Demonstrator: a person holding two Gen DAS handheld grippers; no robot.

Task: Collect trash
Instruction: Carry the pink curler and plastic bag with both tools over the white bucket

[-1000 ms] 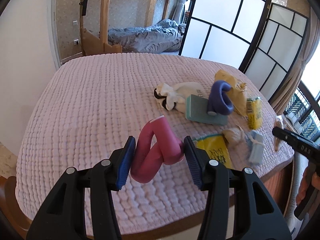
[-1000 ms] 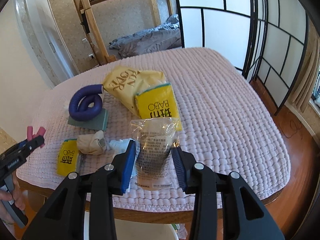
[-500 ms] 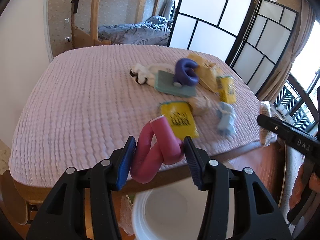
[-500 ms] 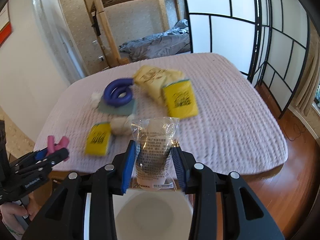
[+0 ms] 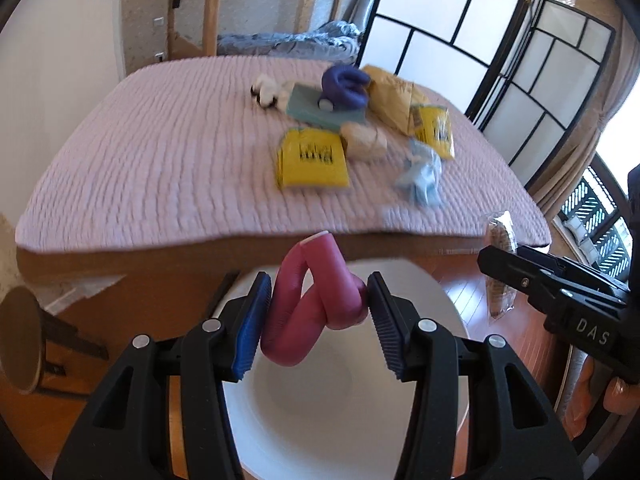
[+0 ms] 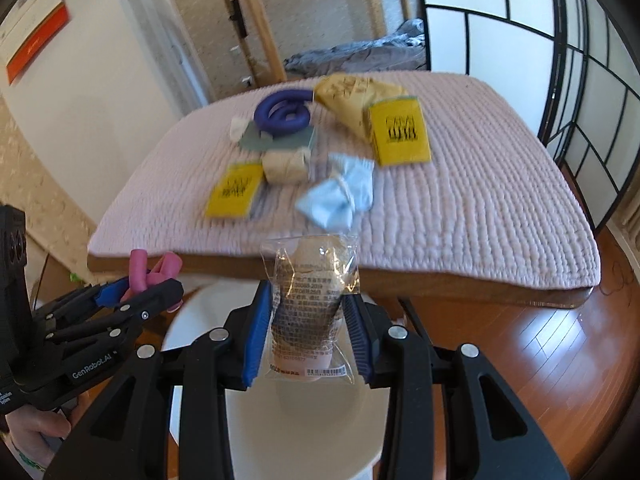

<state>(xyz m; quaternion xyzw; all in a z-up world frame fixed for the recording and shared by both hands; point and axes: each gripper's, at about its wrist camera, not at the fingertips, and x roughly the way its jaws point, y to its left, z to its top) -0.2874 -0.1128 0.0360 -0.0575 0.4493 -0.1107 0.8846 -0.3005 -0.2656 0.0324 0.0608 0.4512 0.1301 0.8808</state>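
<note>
Now both over white bin (image 5: 432,304), off table | left tongs (image 5: 318,312) clamp pink tube (image 5: 312,312) | right tongs (image 6: 306,330) clamp clear wrapper (image 6: 310,312)

A twisted pink foam roller (image 5: 316,300) sits clamped between blue pads above a round white bin (image 5: 348,412). A clear plastic wrapper printed with dark text (image 6: 310,312), upright and crinkled, is pinched over the same white bin (image 6: 304,432), off the table's front edge.
</note>
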